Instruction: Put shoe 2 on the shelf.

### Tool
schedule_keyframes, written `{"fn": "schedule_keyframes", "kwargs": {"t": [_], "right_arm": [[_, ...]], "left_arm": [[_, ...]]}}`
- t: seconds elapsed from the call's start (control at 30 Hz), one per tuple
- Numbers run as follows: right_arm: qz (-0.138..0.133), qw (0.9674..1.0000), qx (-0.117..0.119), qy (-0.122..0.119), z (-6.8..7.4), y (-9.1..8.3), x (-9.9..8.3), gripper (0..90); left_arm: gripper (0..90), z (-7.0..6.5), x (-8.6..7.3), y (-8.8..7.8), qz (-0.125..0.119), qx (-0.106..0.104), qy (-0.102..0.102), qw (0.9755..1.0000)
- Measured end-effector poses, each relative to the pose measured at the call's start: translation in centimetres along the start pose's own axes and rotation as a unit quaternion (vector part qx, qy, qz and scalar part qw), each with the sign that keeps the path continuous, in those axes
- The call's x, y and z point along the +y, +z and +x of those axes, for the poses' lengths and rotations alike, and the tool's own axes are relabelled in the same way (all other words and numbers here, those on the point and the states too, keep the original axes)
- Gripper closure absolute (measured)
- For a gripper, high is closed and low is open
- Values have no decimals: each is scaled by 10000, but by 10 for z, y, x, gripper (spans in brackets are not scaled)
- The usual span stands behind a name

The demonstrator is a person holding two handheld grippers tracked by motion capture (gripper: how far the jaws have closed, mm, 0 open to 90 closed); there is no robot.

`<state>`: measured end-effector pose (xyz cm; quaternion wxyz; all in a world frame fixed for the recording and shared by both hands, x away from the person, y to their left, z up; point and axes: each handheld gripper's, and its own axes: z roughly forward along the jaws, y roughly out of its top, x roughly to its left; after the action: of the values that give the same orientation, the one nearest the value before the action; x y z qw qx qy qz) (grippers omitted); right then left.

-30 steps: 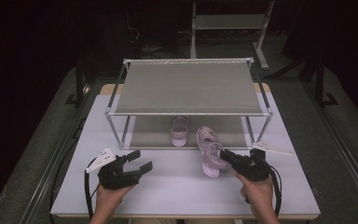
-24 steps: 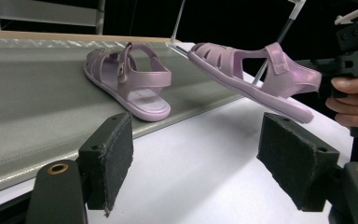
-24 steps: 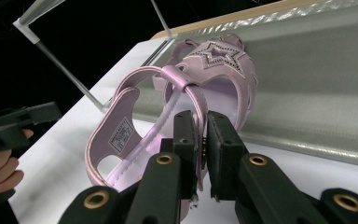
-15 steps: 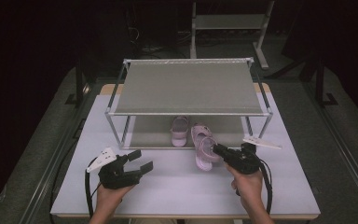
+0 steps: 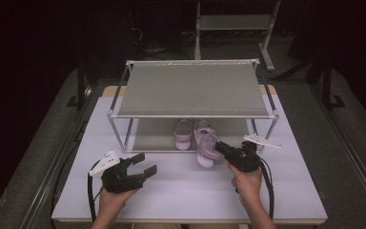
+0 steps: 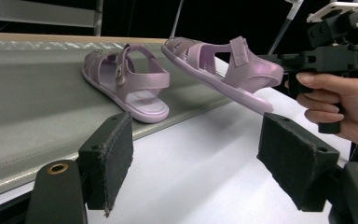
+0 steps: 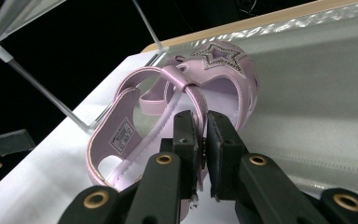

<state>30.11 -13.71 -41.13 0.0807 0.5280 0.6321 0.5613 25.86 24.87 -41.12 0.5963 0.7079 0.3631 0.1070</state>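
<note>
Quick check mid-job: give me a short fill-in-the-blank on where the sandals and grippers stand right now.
1. The right gripper is shut on the heel strap of the ____ sandal.
2. The other sandal rests on the rack's ____ shelf.
3. The left gripper's jaws stand ____, with nothing between them.
4. The held sandal's toe bears a ____-shaped decoration.

Missing words: pink; lower; open; star

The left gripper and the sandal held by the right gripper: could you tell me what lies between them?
Only bare white tabletop separates the left gripper from the held sandal, as the high view shows.
</note>
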Motion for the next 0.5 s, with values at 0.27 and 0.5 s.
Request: {"fn": "schedule_keyframes", "kwargs": {"t": [0.27,0.5], "right_arm": [[-23,9999,-103,-32,-3,8,4,822],[-60,9997,-222,-21,-9,18,7,822]], "left_arm": [[262,0,0,1,2,-9,-7,10000],[262,0,0,1,3,-26,-16,10000]]}}
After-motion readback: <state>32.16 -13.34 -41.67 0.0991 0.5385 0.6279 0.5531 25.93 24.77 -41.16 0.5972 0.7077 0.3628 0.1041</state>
